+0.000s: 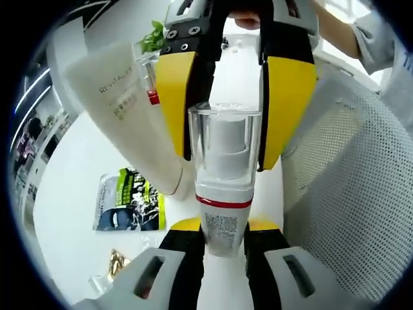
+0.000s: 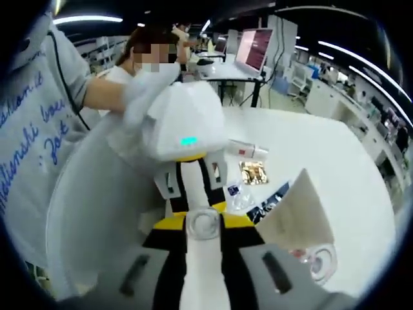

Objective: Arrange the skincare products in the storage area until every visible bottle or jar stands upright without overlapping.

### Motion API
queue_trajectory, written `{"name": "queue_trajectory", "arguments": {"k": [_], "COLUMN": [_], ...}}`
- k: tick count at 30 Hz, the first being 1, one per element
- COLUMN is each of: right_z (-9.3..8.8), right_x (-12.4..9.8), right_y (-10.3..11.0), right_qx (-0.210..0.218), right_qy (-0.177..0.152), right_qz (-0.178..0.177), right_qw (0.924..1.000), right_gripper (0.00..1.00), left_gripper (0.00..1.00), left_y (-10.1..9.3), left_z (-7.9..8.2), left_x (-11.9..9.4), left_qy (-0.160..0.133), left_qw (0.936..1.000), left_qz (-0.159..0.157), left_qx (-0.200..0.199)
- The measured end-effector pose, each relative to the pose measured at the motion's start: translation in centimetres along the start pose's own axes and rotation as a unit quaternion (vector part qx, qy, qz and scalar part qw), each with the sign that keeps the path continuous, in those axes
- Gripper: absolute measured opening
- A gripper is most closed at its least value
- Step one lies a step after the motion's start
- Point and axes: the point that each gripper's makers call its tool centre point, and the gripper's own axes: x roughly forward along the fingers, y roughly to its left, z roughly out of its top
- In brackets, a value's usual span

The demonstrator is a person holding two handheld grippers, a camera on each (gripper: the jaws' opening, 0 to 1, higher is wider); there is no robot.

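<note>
Left gripper view looks straight along a slim white pump bottle with a clear plastic cap and a red band [image 1: 222, 194], which both grippers hold at once. The left gripper [image 1: 222, 236] has its black-and-yellow jaws pinching the bottle's printed lower body, while the right gripper [image 1: 235, 103] comes in from the far side and has its yellow jaws closed on the clear cap. Just beside the bottle, a cream squeeze tube with grey lettering [image 1: 132, 113] leans at a slant. Beyond the tube, a dark green sachet [image 1: 129, 200] lies flat on the white surface [image 1: 71, 213]. A white mesh storage basket [image 1: 348, 187] sits on the bottle's other side. Right gripper view shows the cap end-on between the right gripper [image 2: 205, 226] jaws.
</note>
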Motion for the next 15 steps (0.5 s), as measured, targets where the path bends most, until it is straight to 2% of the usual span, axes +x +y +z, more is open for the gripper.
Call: {"name": "queue_trajectory", "arguments": {"k": [15], "right_z": [0.8], "right_x": [0.4], "right_y": [-0.6], "right_qx": [0.020], "right_qy": [-0.024], "right_qz": [-0.007], "right_qw": [0.9995], "right_gripper": [0.19], "left_gripper": [0.20], "left_y": [0.3], "left_z": [1.2], "left_x": [1.0], "left_qy": [-0.024], "left_qw": [0.9997], "left_qz": [0.001], "left_qx": [-0.011]}}
